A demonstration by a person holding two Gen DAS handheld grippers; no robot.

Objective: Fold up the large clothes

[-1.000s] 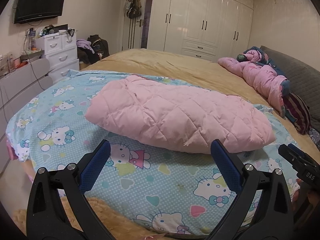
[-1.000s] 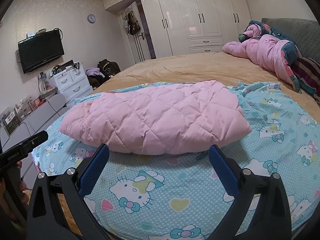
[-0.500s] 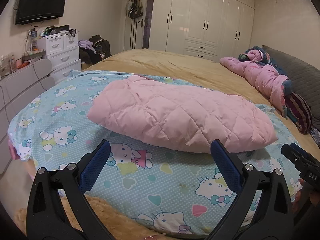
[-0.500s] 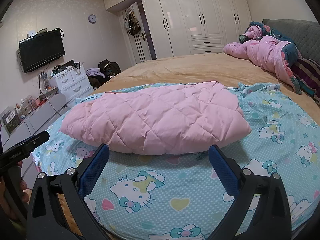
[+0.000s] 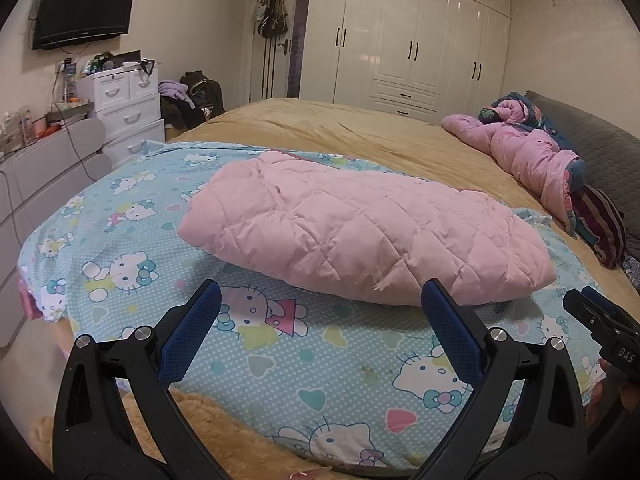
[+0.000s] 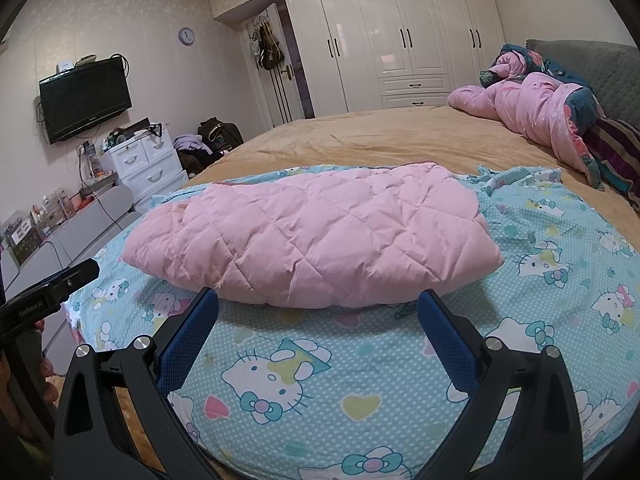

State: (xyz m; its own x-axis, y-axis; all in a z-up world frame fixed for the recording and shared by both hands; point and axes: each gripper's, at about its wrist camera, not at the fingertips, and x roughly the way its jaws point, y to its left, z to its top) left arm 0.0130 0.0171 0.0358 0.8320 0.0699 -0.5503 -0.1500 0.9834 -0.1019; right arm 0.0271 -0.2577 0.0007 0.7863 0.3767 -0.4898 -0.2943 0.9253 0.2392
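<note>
A pink quilted garment [image 5: 360, 236] [image 6: 316, 240] lies folded into a long puffy bundle on a light blue cartoon-cat sheet [image 5: 280, 360] [image 6: 360, 380] spread over the bed. My left gripper [image 5: 320, 300] hovers just short of the bundle's near edge, open, with nothing between its blue pads [image 5: 192, 328]. My right gripper [image 6: 318, 304] sits likewise in front of the bundle, open and empty. Each gripper's body shows at the edge of the other's view: the right one [image 5: 600, 328] and the left one [image 6: 52, 296].
The bed has a tan cover [image 5: 340, 132] [image 6: 380, 136]. A pink padded jacket [image 5: 532, 152] [image 6: 536, 108] and striped cloth lie by the grey headboard [image 6: 592, 64]. White drawers [image 5: 128, 108], a wall TV [image 5: 84, 8] and a low grey cabinet [image 5: 36, 184] stand at left; wardrobes [image 6: 400, 40] behind.
Both grippers have eased slightly back and up from the bundle; the view shifted a little. The garment has not moved and both jaws stay open.
</note>
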